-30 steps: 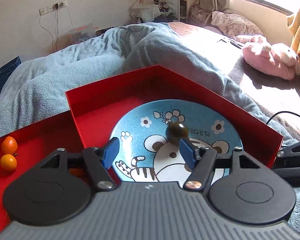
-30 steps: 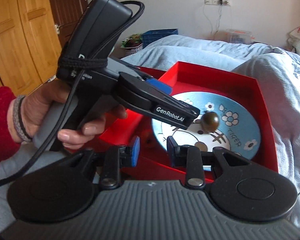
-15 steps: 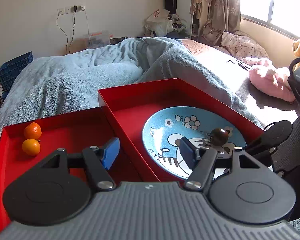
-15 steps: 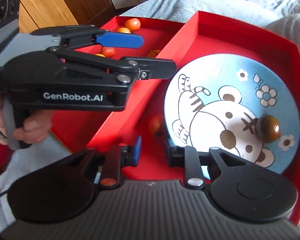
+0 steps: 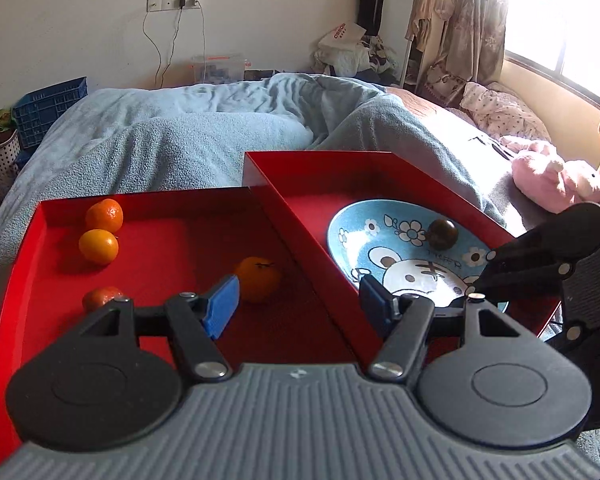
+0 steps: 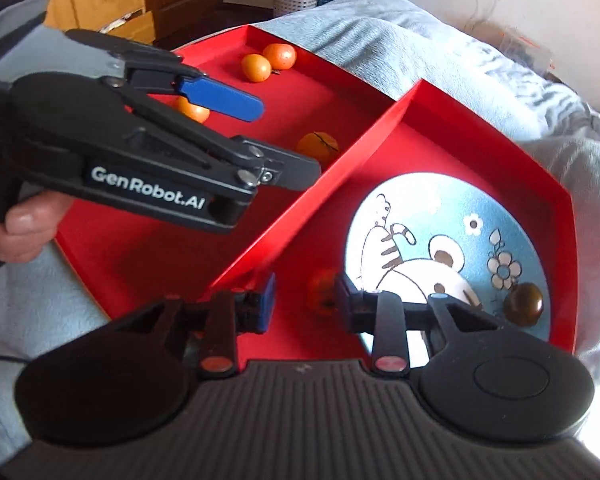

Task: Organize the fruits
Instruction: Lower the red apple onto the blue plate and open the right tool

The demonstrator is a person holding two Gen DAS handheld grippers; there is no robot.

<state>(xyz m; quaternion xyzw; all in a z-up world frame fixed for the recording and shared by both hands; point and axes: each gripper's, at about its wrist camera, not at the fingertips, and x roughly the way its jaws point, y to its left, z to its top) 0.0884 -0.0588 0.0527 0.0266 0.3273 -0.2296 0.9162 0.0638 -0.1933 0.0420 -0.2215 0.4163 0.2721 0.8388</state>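
Note:
Two red trays lie side by side on the bed. The left tray point(image 5: 172, 236) point(image 6: 140, 248) holds several oranges, one of them point(image 5: 258, 284) just beyond my left gripper point(image 5: 298, 308) point(image 6: 284, 144). That gripper hangs open and empty above the edge shared by the two trays. The right tray point(image 5: 320, 172) point(image 6: 440, 132) holds a blue cartoon plate point(image 5: 380, 224) point(image 6: 460, 200) with a dark round fruit point(image 5: 442, 234) point(image 6: 523, 308) on it. My right gripper point(image 6: 304, 300) points down at this tray, its jaws opening. A small orange fruit point(image 6: 320, 292) lies on the tray floor beside the plate, close to the right-hand finger and not gripped.
A light blue blanket point(image 5: 200, 132) covers the bed around the trays. A pink plush toy point(image 5: 556, 176) lies at the right under the window. A blue crate point(image 5: 48, 108) and a dotted basket point(image 5: 0, 156) stand at the left. A hand point(image 6: 24, 224) holds the left gripper.
The left gripper has swung left from over the plate to the shared tray edge. The right gripper has tipped down over the right tray, and its jaws stand slightly wider.

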